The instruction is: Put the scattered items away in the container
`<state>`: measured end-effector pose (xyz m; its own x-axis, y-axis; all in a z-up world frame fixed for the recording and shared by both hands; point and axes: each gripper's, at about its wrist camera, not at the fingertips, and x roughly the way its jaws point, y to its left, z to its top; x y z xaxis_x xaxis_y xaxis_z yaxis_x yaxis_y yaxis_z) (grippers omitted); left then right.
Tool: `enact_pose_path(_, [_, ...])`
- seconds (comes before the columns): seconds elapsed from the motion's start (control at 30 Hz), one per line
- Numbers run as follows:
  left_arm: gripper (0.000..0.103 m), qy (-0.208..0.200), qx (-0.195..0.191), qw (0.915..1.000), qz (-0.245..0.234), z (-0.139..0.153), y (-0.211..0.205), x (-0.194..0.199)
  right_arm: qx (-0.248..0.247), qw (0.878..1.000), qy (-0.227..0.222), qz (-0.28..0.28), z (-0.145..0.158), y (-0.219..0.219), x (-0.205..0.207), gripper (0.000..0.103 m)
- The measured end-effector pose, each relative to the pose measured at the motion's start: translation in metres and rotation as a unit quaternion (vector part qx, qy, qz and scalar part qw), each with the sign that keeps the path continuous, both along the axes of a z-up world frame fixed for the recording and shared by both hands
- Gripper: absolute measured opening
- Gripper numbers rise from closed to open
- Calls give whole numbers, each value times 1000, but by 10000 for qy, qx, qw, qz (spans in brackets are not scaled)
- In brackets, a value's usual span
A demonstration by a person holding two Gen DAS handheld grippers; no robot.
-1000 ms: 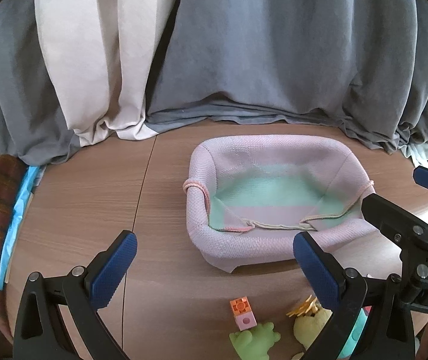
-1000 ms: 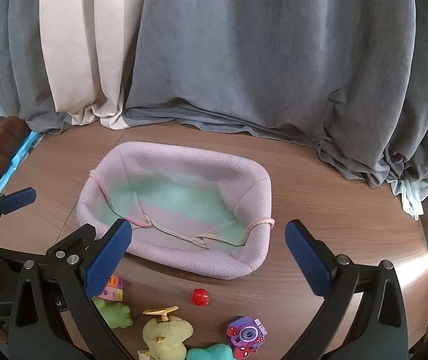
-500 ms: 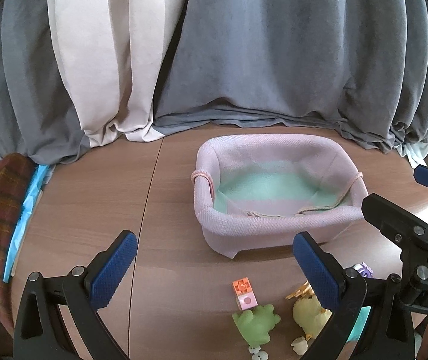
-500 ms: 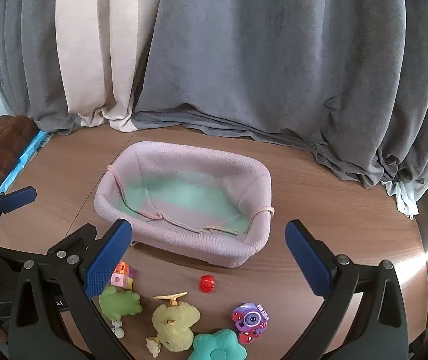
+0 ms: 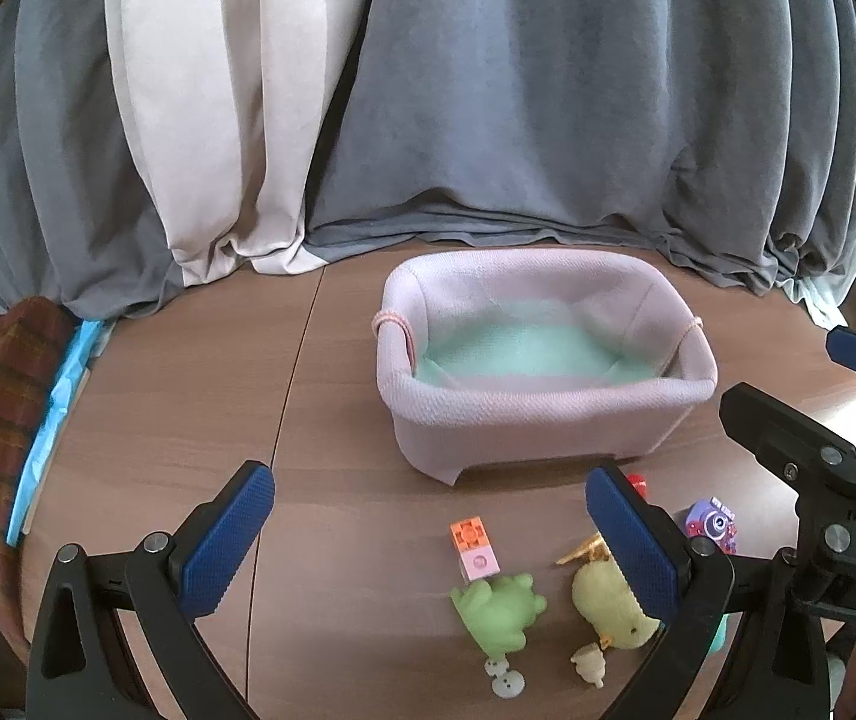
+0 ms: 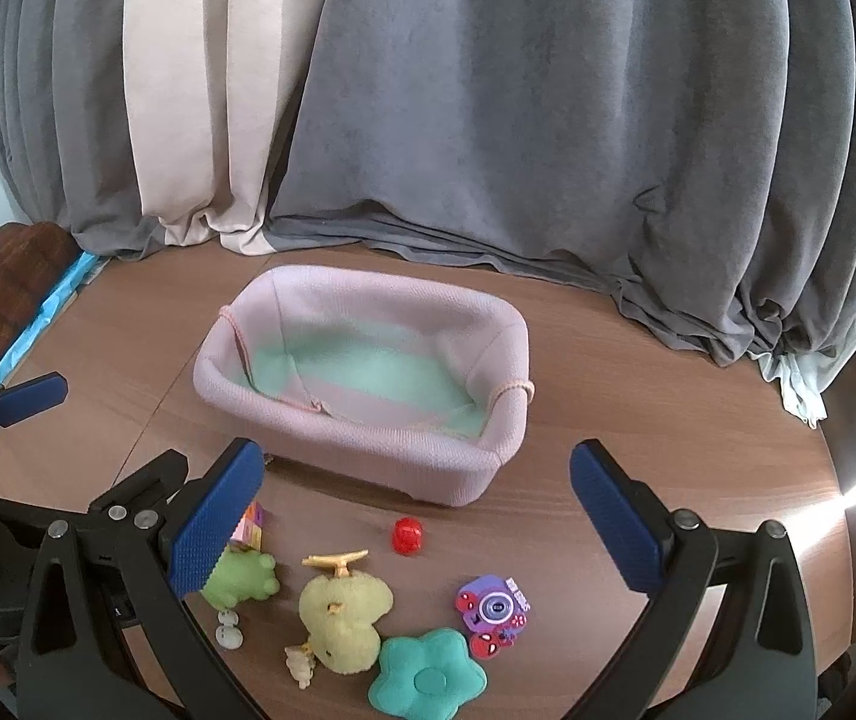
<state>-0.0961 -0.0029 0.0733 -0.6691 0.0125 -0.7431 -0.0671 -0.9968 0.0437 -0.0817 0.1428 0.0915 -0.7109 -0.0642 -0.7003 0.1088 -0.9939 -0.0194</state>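
Both grippers pulled back, more toys visible | basket (image 5: 547, 402) long axis left-right | left gripper (image 5: 428, 540), right gripper (image 6: 416, 516) spread, empty | green flower cushion (image 6: 428, 681) clear only in right view

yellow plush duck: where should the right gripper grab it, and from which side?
Judging by its pose, take the yellow plush duck across its round body, coming straight down from above with the open right gripper. It lies flat on the table, the gold clip at its far end is thin, and the teal plush flower crowds its near right side.
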Motion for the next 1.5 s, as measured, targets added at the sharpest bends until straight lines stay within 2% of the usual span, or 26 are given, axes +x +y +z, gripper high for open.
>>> enact_pose_path(0.6, [103,-66,70,9999,-94,-18,10,42,101,9999,-10,-70,-13,7,47,101])
enact_pose_path(1.5, [103,-314,-90,9994,-83,-72,16,69,14,9992,-322,-235,-56,14,72,101])
